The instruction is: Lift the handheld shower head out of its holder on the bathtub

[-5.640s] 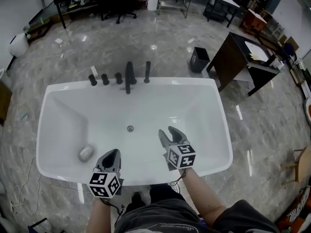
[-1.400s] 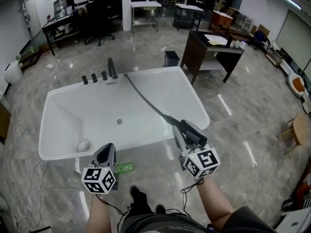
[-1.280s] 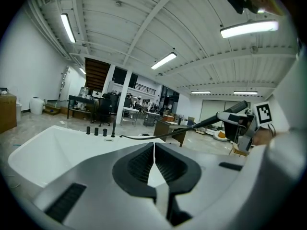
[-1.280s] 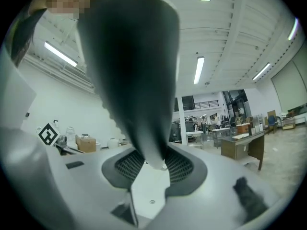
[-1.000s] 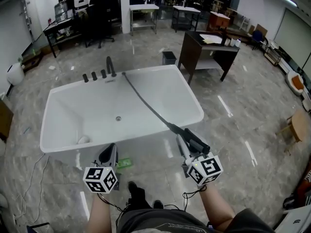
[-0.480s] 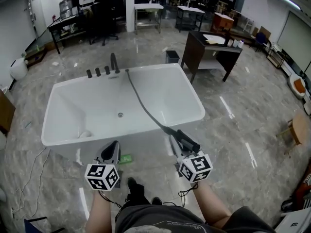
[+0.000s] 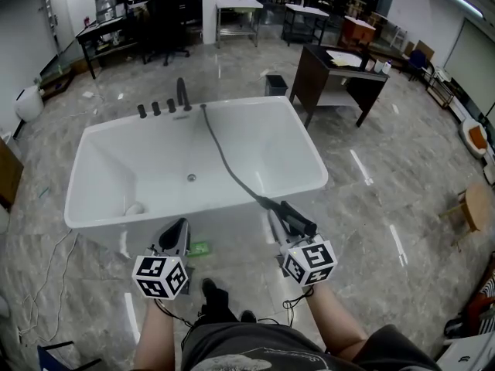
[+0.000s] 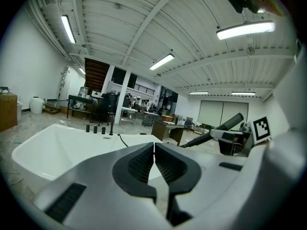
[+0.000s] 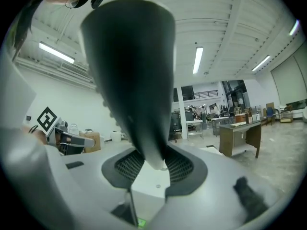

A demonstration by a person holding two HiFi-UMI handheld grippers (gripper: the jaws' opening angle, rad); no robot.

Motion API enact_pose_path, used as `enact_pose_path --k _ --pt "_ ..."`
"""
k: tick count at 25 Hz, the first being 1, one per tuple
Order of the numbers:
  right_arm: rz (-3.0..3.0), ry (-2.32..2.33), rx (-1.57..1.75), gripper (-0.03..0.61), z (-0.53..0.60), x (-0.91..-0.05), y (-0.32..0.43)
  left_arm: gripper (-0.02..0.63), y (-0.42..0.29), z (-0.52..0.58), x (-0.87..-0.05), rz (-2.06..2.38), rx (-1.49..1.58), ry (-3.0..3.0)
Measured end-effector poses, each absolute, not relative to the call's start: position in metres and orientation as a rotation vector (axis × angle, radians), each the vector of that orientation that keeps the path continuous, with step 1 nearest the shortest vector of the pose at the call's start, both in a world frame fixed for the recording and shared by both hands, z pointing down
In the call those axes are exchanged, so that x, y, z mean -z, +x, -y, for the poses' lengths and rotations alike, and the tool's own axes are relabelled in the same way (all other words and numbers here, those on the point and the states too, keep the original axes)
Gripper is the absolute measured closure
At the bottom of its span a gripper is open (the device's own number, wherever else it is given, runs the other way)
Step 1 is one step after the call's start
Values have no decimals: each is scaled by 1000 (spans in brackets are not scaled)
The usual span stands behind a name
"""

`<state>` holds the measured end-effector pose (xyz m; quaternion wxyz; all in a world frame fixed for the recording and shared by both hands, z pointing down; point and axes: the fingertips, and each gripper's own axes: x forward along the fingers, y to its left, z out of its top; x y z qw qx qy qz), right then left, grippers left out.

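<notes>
The black handheld shower head (image 7: 298,219) is out of its holder and sits crosswise in my right gripper (image 7: 281,226), which is shut on it in front of the white bathtub (image 7: 315,165). In the right gripper view the dark shower head (image 9: 129,71) fills the space above the pads, clamped between them. Its black hose (image 7: 229,165) runs from the tub's far rim across the basin to the head. My left gripper (image 7: 179,229) hangs low before the tub's near wall, shut and empty, its pads (image 8: 144,164) touching. The left gripper view also shows the shower head (image 8: 225,127) at the right.
A black faucet (image 7: 182,95) and several black knobs (image 7: 155,108) stand on the tub's far rim. A pale round thing (image 7: 133,207) lies inside the tub at the left. A dark desk (image 7: 340,64) and a black bin (image 7: 274,85) stand behind. A green item (image 7: 199,248) lies on the floor.
The shower head has left its holder and come across the tub to the near side, hose trailing. Over the last second my right gripper sank slightly with it. The left gripper kept still.
</notes>
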<state>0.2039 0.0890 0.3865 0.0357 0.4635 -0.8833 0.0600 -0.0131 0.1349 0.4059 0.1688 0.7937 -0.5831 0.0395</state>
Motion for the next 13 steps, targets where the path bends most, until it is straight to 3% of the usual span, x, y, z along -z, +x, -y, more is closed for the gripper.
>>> enact_pose_path --k 13 --pt "2693 1424 -198 439 -80 -394 202 597 -10 -124 -410 1630 -131 2264"
